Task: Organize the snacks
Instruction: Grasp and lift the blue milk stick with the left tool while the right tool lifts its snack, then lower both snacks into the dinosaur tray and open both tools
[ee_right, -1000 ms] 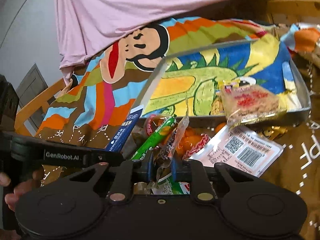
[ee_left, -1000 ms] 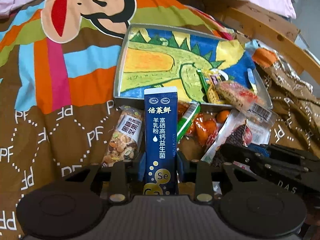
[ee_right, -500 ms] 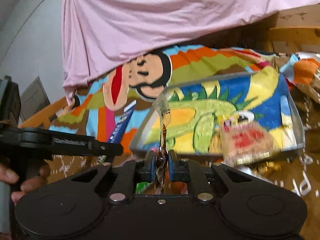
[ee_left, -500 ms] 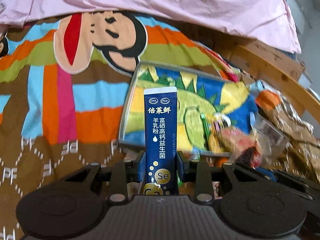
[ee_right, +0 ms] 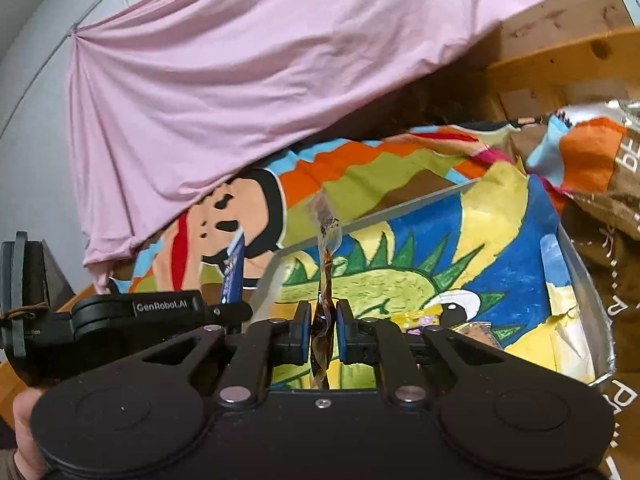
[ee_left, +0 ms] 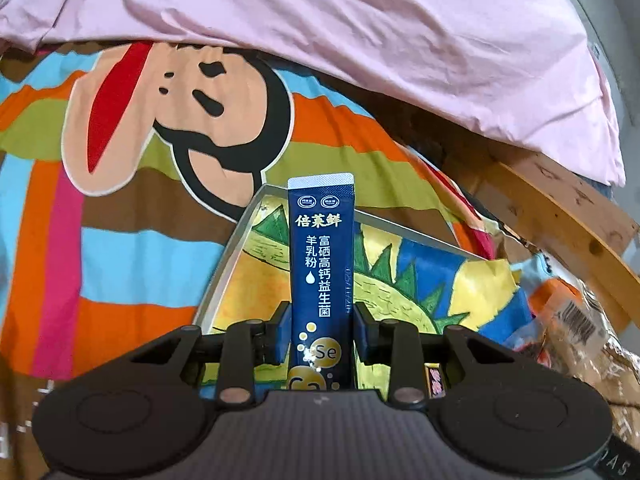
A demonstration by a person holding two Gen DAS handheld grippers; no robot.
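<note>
- Snacks are gripped in both grippers, and both are held above the tray (ee_left: 224, 264), a shallow metal tray lined with a dinosaur drawing.
- Blue sachet (ee_left: 322, 280): it is clamped between the jaws of the left gripper (ee_left: 320, 338) and stands upright, its white sealed end uppermost. White Chinese lettering and the marks "Se" and "Ca" are printed on its face.
- In the left wrist view, the sachet is seen over the tray's near left part, with its top edge in line with the tray's far rim.
- Clear wrapper (ee_right: 326, 280): a thin, crinkled snack wrapper with dark contents is pinched edge-on between the closed jaws of the right gripper (ee_right: 323, 330). It rises upright from the jaws over the near edge of the tray (ee_right: 592, 304).
- The left gripper (ee_right: 224, 310) is visible in the right wrist view, at the tray's left, with the blue sachet (ee_right: 236, 270) projecting from it.
- More snack packets (ee_right: 448, 322) lie inside the tray at its near side, just past the right gripper's fingers; their type cannot be determined.
- The tray rests on a striped cartoon-monkey blanket (ee_left: 140, 200).
- A pink sheet (ee_left: 360, 40) hangs behind the tray.
- A wooden frame (ee_left: 560, 216) is seen at the tray's right.
</note>
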